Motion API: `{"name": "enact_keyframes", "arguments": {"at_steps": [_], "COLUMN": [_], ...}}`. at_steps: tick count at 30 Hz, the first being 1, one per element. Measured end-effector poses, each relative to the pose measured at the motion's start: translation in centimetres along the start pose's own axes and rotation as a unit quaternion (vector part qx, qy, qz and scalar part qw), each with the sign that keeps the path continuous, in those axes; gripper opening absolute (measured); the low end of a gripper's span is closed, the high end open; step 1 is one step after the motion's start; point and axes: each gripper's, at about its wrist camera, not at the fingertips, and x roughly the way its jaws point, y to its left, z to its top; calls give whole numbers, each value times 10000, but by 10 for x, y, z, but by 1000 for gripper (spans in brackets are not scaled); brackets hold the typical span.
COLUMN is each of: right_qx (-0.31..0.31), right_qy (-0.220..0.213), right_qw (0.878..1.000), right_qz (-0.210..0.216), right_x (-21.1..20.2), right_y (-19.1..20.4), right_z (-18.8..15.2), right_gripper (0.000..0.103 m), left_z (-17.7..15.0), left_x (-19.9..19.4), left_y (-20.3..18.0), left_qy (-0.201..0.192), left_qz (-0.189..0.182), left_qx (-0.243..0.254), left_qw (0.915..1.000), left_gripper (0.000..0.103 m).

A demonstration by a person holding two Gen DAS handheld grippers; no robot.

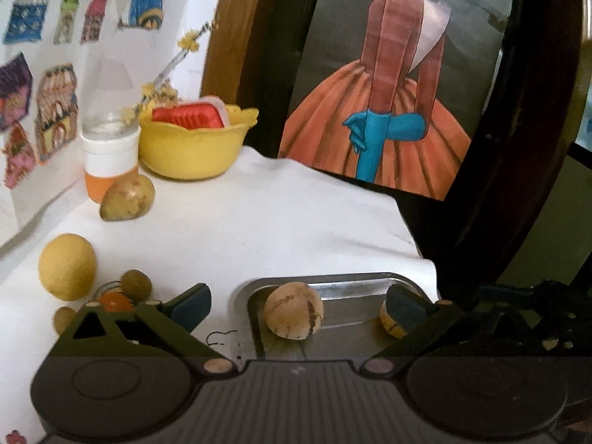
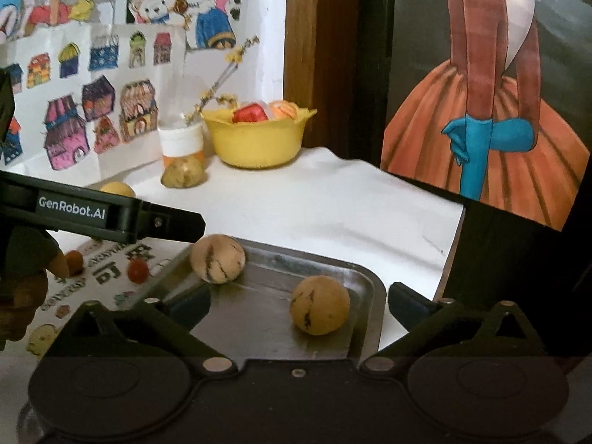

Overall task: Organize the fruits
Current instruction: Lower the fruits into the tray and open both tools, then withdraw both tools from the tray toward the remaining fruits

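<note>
**Two fruits in the tray, several left on the cloth**

A metal tray sat at the near right edge of the white-covered table. Two round tan fruits lay in it, apart from each other: one at its far left corner, the other nearer and to the right. So the sorting looked under way but not finished.

Left of the tray, loose fruit remained: a yellow lemon, a mango farther back beside a white jar, and a few small round fruits near the lemon. A yellow bowl stood at the far end with red and orange items inside.

The left gripper was spread wide with the far-left tan fruit between its jaws but untouched, empty. The right gripper was likewise wide open over the tray, holding nothing.
</note>
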Motion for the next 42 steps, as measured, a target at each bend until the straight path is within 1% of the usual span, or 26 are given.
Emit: {"name": "enact_keyframes", "arguments": {"at_steps": [7, 13, 20, 28, 42], "right_qx": [-39, -104, -216, -308, -324], "right_qy": [-167, -247, -154, 49, 505], "right_qw": [9999, 9996, 9996, 9995, 9980], "right_qz": [-10, 7, 23, -1, 209], "right_x": [-41, -79, -114, -143, -164], "right_y": [16, 35, 61, 94, 152], "right_z": [0, -9, -26, -49, -90], "right_gripper": [102, 102, 102, 102, 102], "left_z": [-6, -22, -48, -81, -129], "left_x": [-42, -78, -116, -150, -183], "left_y": [-2, 0, 4, 12, 38], "left_qy": [-289, -381, -311, -166, 170], "left_qz": [122, 164, 202, 254, 477], "left_qx": [28, 24, -32, -36, -74], "left_qw": [9995, 9991, 9993, 9995, 9987], "left_gripper": [102, 102, 102, 102, 102]}}
